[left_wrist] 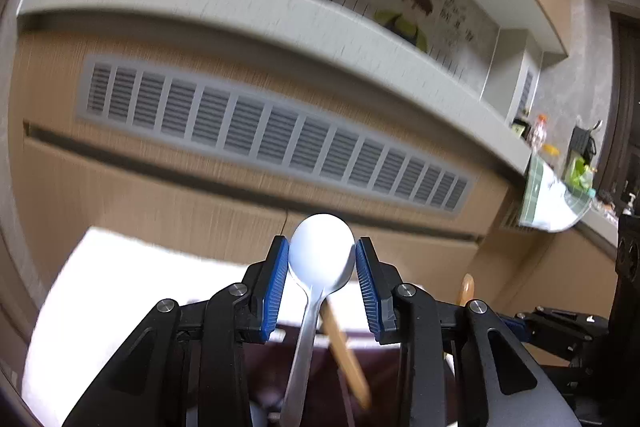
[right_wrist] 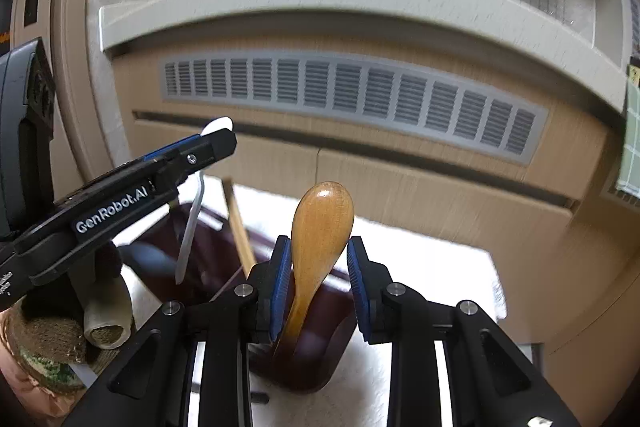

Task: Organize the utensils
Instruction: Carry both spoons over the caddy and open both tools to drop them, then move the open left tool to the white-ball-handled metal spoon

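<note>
Polished metal catches the light low in the centre of the left wrist view: a steel spoon (left_wrist: 322,255) stands bowl-up, its bowl pinched between the blue pads of the left gripper (left_wrist: 322,259), whose jaws are narrowed onto it. Its thin handle runs down towards a dark maroon holder (right_wrist: 304,359) at the bottom of the frame. A wooden stick (left_wrist: 346,355) leans just beside it.

In the right wrist view a wooden spoon (right_wrist: 322,227) stands the same way, lower centre, its honey-coloured bowl between the jaws of the right gripper (right_wrist: 316,267). Those jaws are narrow; the left pad touches the wood, while the right pad seems to stand a little clear, so the grip looks partial. Its handle dips into the holder, which sits on a white tabletop (right_wrist: 432,259).

Both spoons look light and stiff. The steel bowl is probably smooth and slippery, likely to swivel between pads; its neck or handle would give a surer hold. The lacquered wood looks glossy too, though less likely to slide.
</note>
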Tool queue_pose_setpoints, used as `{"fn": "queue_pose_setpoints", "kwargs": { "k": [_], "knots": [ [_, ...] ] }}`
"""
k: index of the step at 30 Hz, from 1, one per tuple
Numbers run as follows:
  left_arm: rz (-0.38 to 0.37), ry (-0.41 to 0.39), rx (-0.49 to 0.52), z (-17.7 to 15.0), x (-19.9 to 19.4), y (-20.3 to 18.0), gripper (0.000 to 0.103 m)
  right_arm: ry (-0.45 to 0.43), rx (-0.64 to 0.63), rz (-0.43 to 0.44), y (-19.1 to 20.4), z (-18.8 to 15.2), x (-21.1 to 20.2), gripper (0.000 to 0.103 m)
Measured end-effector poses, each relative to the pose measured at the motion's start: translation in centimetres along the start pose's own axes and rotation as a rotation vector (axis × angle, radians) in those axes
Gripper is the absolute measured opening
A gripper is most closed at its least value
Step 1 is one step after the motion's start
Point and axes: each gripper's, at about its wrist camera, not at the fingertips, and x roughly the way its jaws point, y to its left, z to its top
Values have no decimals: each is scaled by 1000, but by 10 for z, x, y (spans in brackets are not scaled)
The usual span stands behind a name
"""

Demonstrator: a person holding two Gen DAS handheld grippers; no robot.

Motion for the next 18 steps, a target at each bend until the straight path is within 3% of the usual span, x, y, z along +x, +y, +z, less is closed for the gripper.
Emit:
{"fn": "queue_pose_setpoints", "kwargs": {
  "k": [3, 5, 9, 11, 14, 18],
  "knots": [
    [13, 61, -16, -9, 2, 9, 38, 44, -15, 12, 6, -9, 5, 31],
    [10, 80, -42, -10, -7, 15, 46, 47, -18, 11, 8, -13, 1, 44],
    [30, 66, -38, -5, -42, 18, 53, 31, -40, -1, 7, -24, -21, 56],
    [62, 76, -27, -6, -60, 19, 62, 30, -48, -3, 5, -32, -34, 68],
    [99, 111, -14, -14, -80, 19, 63, 45, -60, 14, 3, -49, -51, 80],
    [158, 193, 4, -44, -106, 21, 64, 95, -91, 37, 7, -75, -64, 81]
  ]
}}
